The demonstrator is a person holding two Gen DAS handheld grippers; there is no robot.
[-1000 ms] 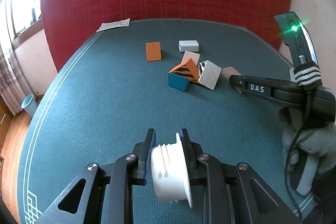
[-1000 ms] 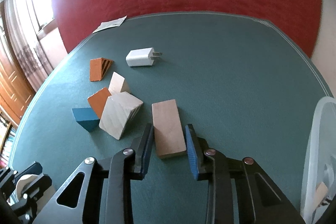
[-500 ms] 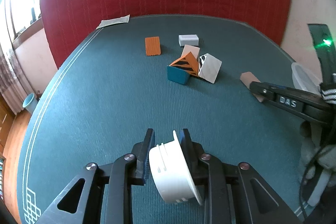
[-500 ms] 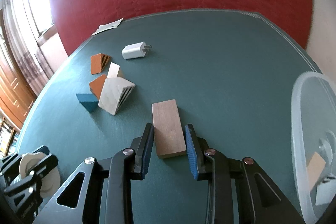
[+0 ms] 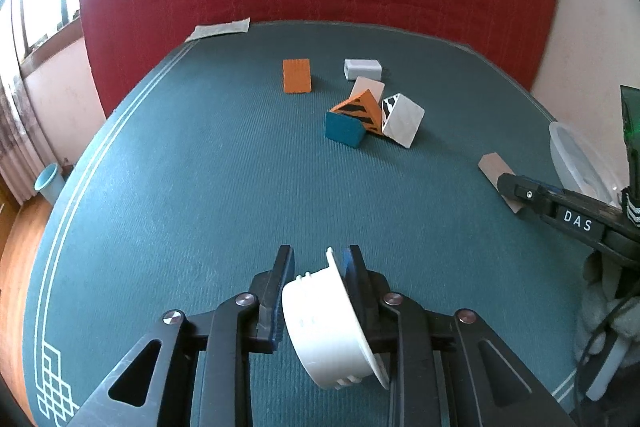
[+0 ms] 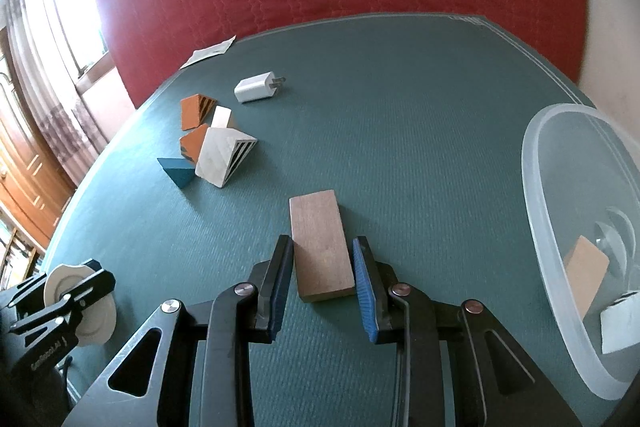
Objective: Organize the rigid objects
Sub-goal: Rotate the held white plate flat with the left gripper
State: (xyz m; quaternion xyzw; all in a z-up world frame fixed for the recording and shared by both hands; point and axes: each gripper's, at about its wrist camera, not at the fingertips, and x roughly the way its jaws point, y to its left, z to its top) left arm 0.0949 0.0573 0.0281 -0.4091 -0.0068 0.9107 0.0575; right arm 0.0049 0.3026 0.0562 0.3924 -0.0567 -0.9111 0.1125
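My left gripper point(image 5: 316, 267) is shut on a white plastic cup-shaped part point(image 5: 328, 327), held tilted above the green table mat. My right gripper point(image 6: 322, 267) is shut on a flat wooden block point(image 6: 320, 243) and holds it over the mat, left of the clear plastic bin point(image 6: 544, 211). The block also shows in the left wrist view point(image 5: 494, 167). A cluster of blocks lies mid-table: a blue wedge point(image 5: 344, 129), an orange striped wedge point(image 5: 360, 109) and a white striped block point(image 5: 402, 119).
An orange block point(image 5: 297, 75) and a white charger point(image 5: 362, 68) lie beyond the cluster. A paper slip point(image 5: 218, 29) sits at the far left corner. The bin holds a wooden piece point(image 6: 586, 267) and white parts. A red quilted backdrop stands behind the table.
My right gripper has carried the wooden block rightward, away from the cluster and closer to the bin. My left gripper has drifted a little and the white part has tilted.
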